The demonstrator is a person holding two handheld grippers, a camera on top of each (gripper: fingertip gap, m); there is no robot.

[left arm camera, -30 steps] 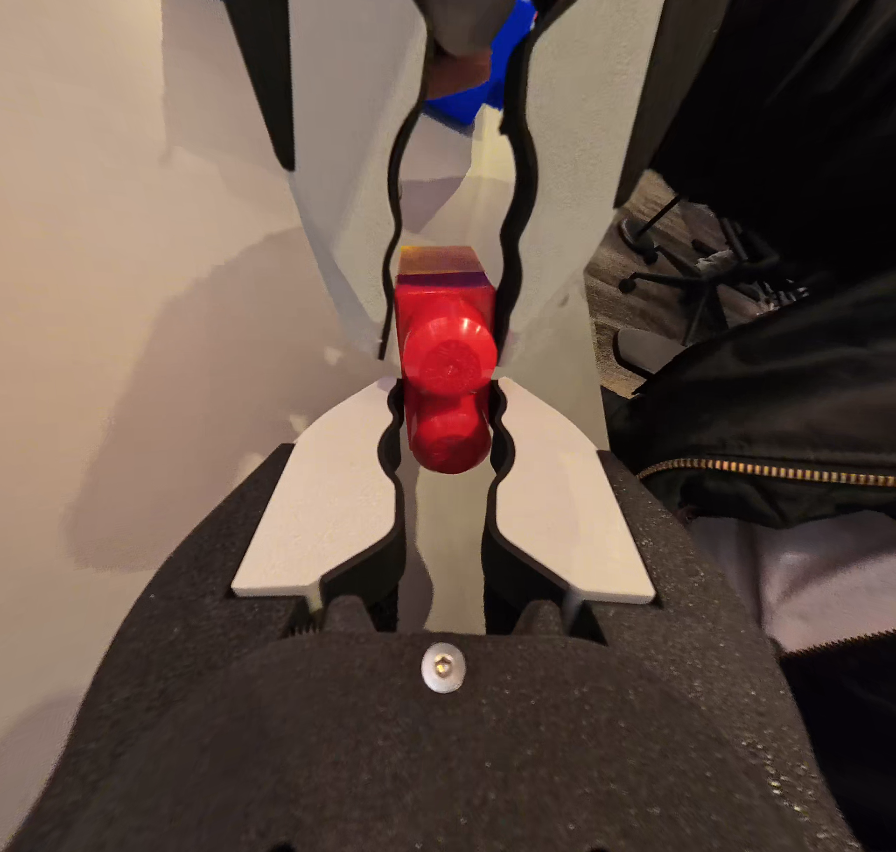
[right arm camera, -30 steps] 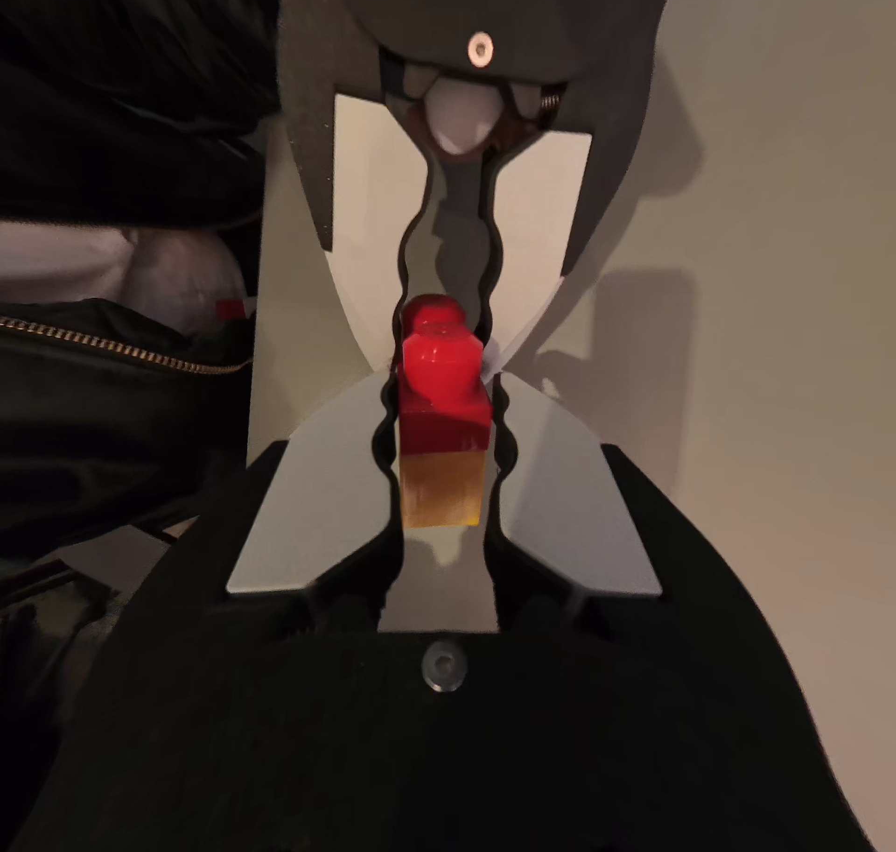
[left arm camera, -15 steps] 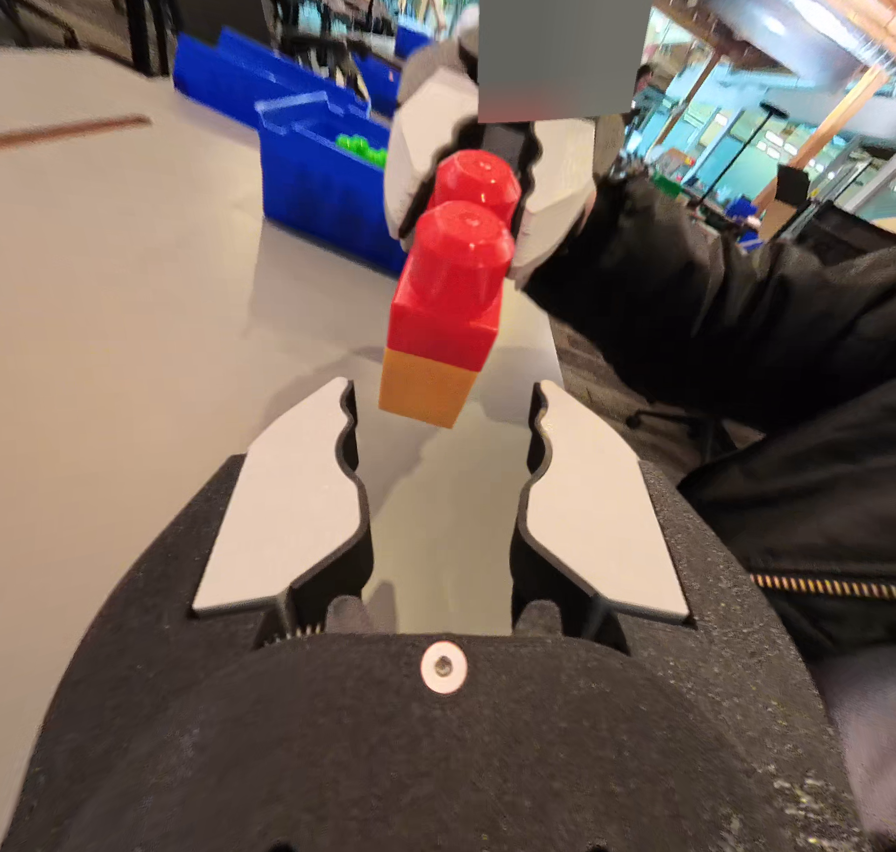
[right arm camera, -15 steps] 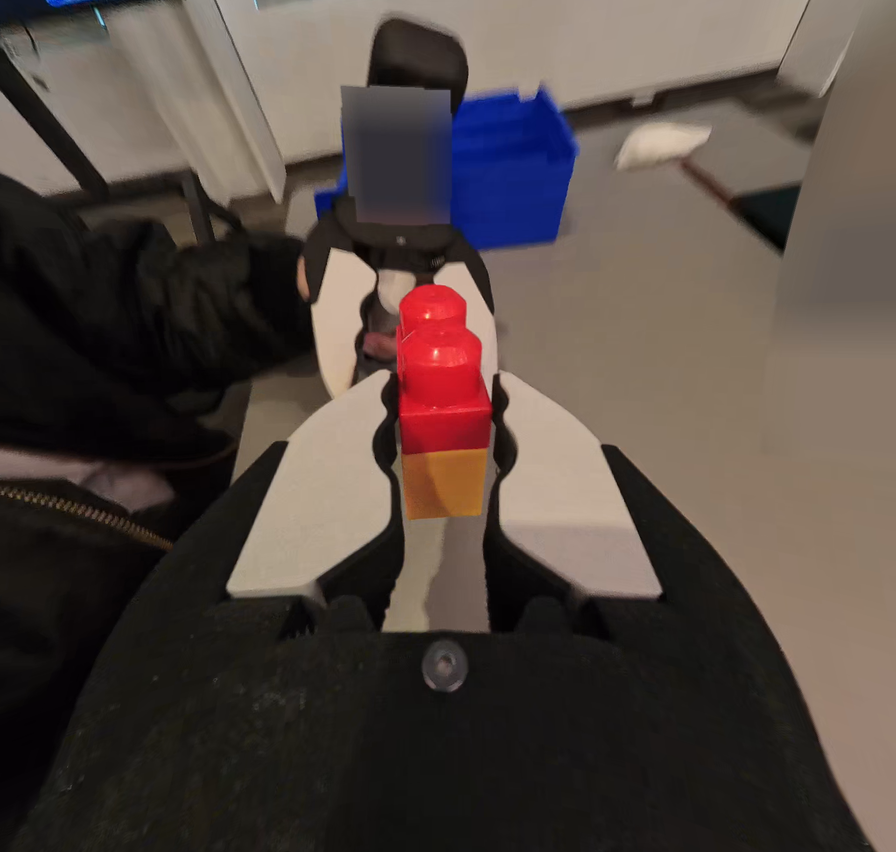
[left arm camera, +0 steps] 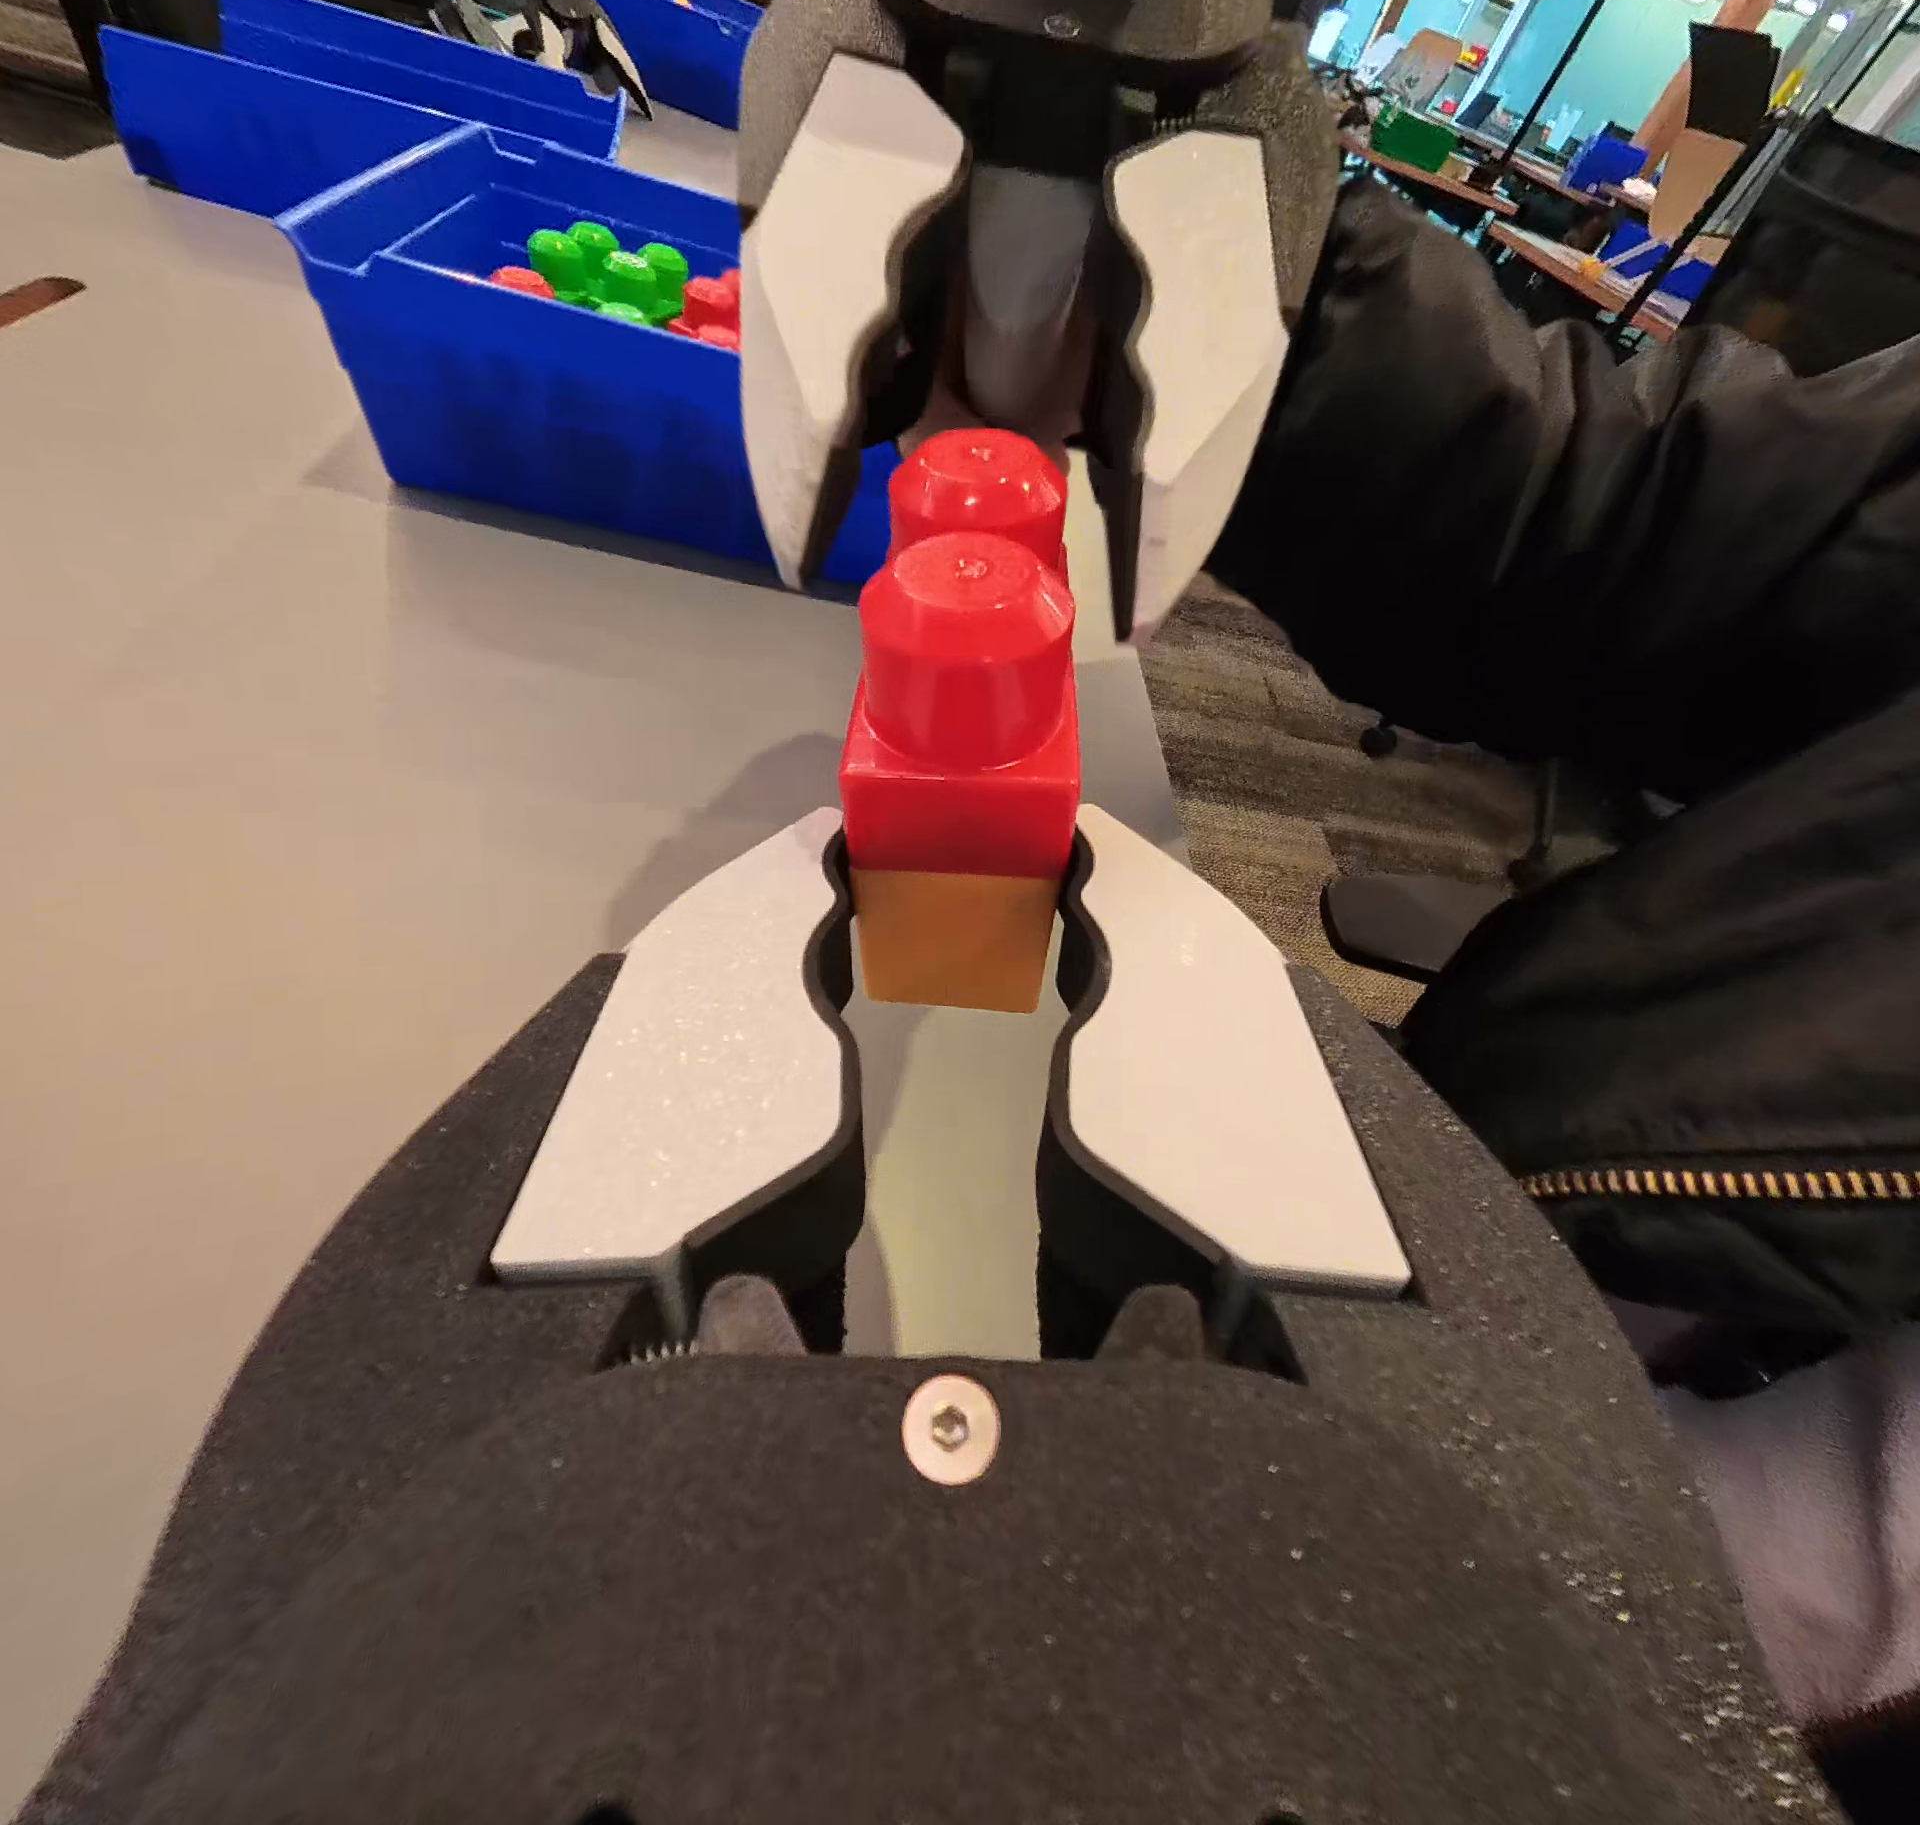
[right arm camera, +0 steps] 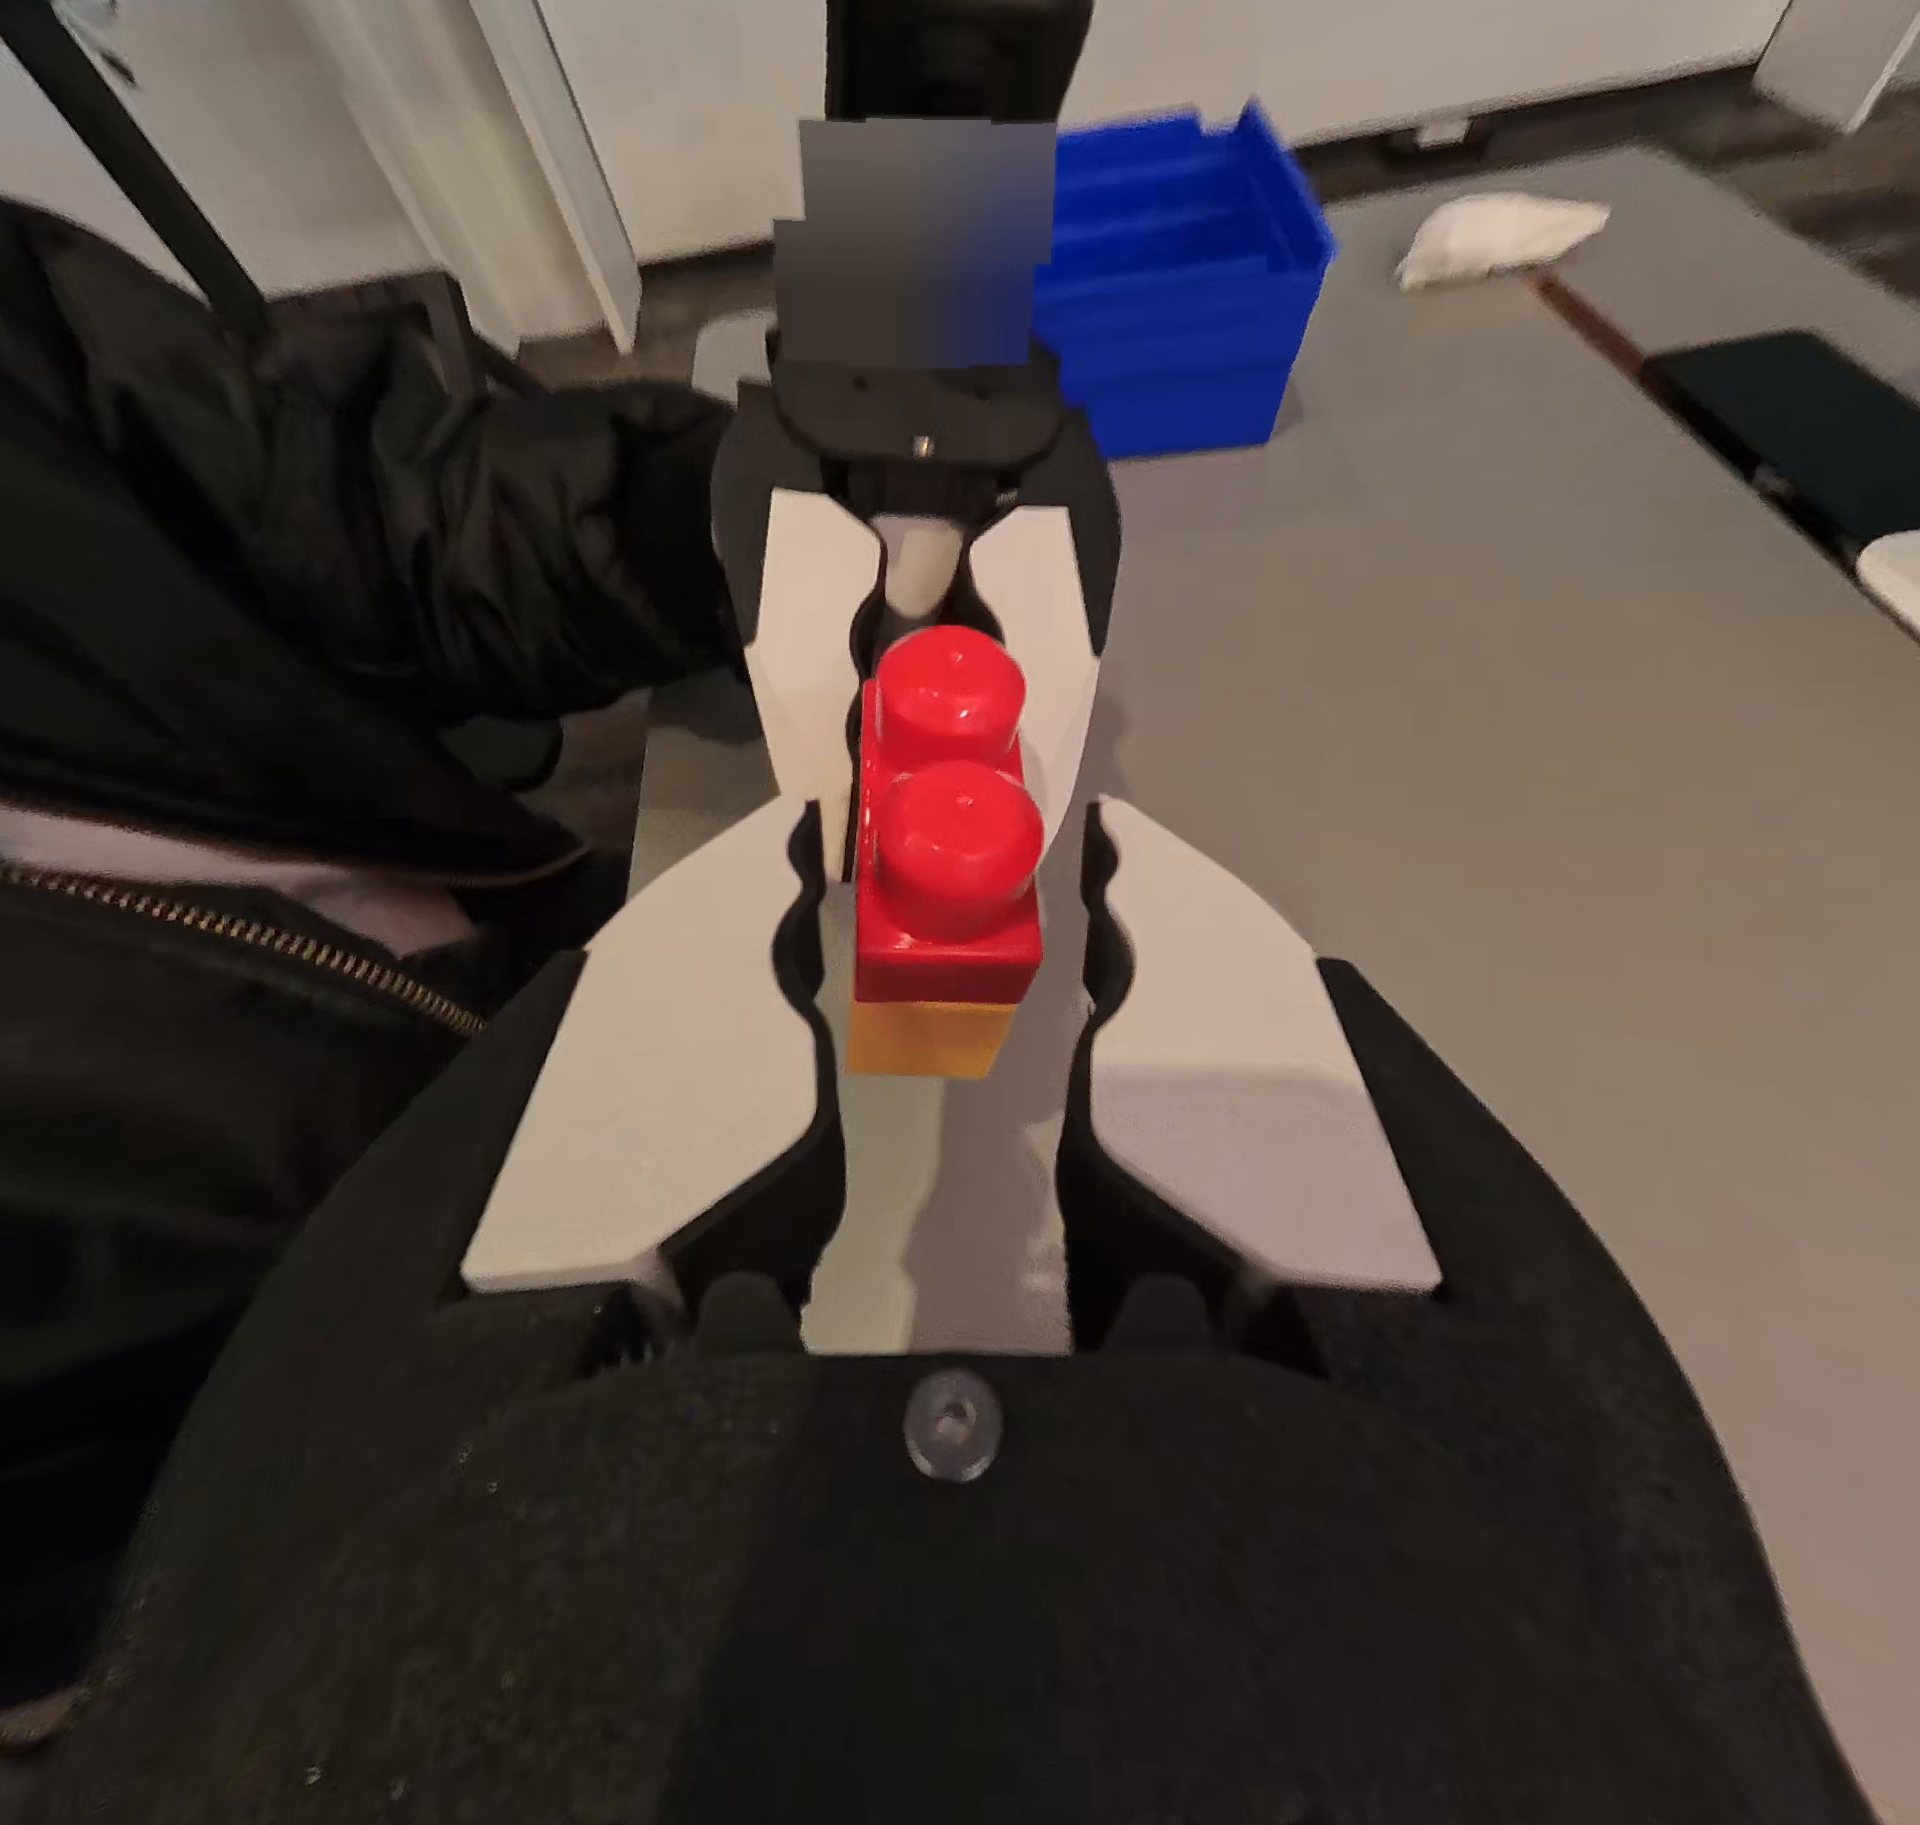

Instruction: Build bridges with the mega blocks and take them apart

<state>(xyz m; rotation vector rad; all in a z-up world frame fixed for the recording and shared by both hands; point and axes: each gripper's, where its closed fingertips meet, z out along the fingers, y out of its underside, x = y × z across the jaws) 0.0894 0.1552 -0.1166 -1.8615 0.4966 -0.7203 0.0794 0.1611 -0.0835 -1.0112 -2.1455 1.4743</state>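
Note:
A red two-stud mega block sits stacked on an orange block. My left gripper is shut on this stack at the seam between red and orange and holds it above the grey table. My right gripper is open, its fingers standing apart on either side of the stack without touching it. In the left wrist view the right gripper faces me with its fingers spread around the far stud. In the right wrist view the left gripper's white fingers clamp the far end.
A blue bin with green blocks and red blocks stands at the back left, with more blue bins behind it. Another blue bin and a white cloth lie farther off. A person's black jacket fills the side by the table edge.
A second ago both grippers were shut on the stack. The left then opened while the right held it. Now the left has shut on it again and the right has opened.

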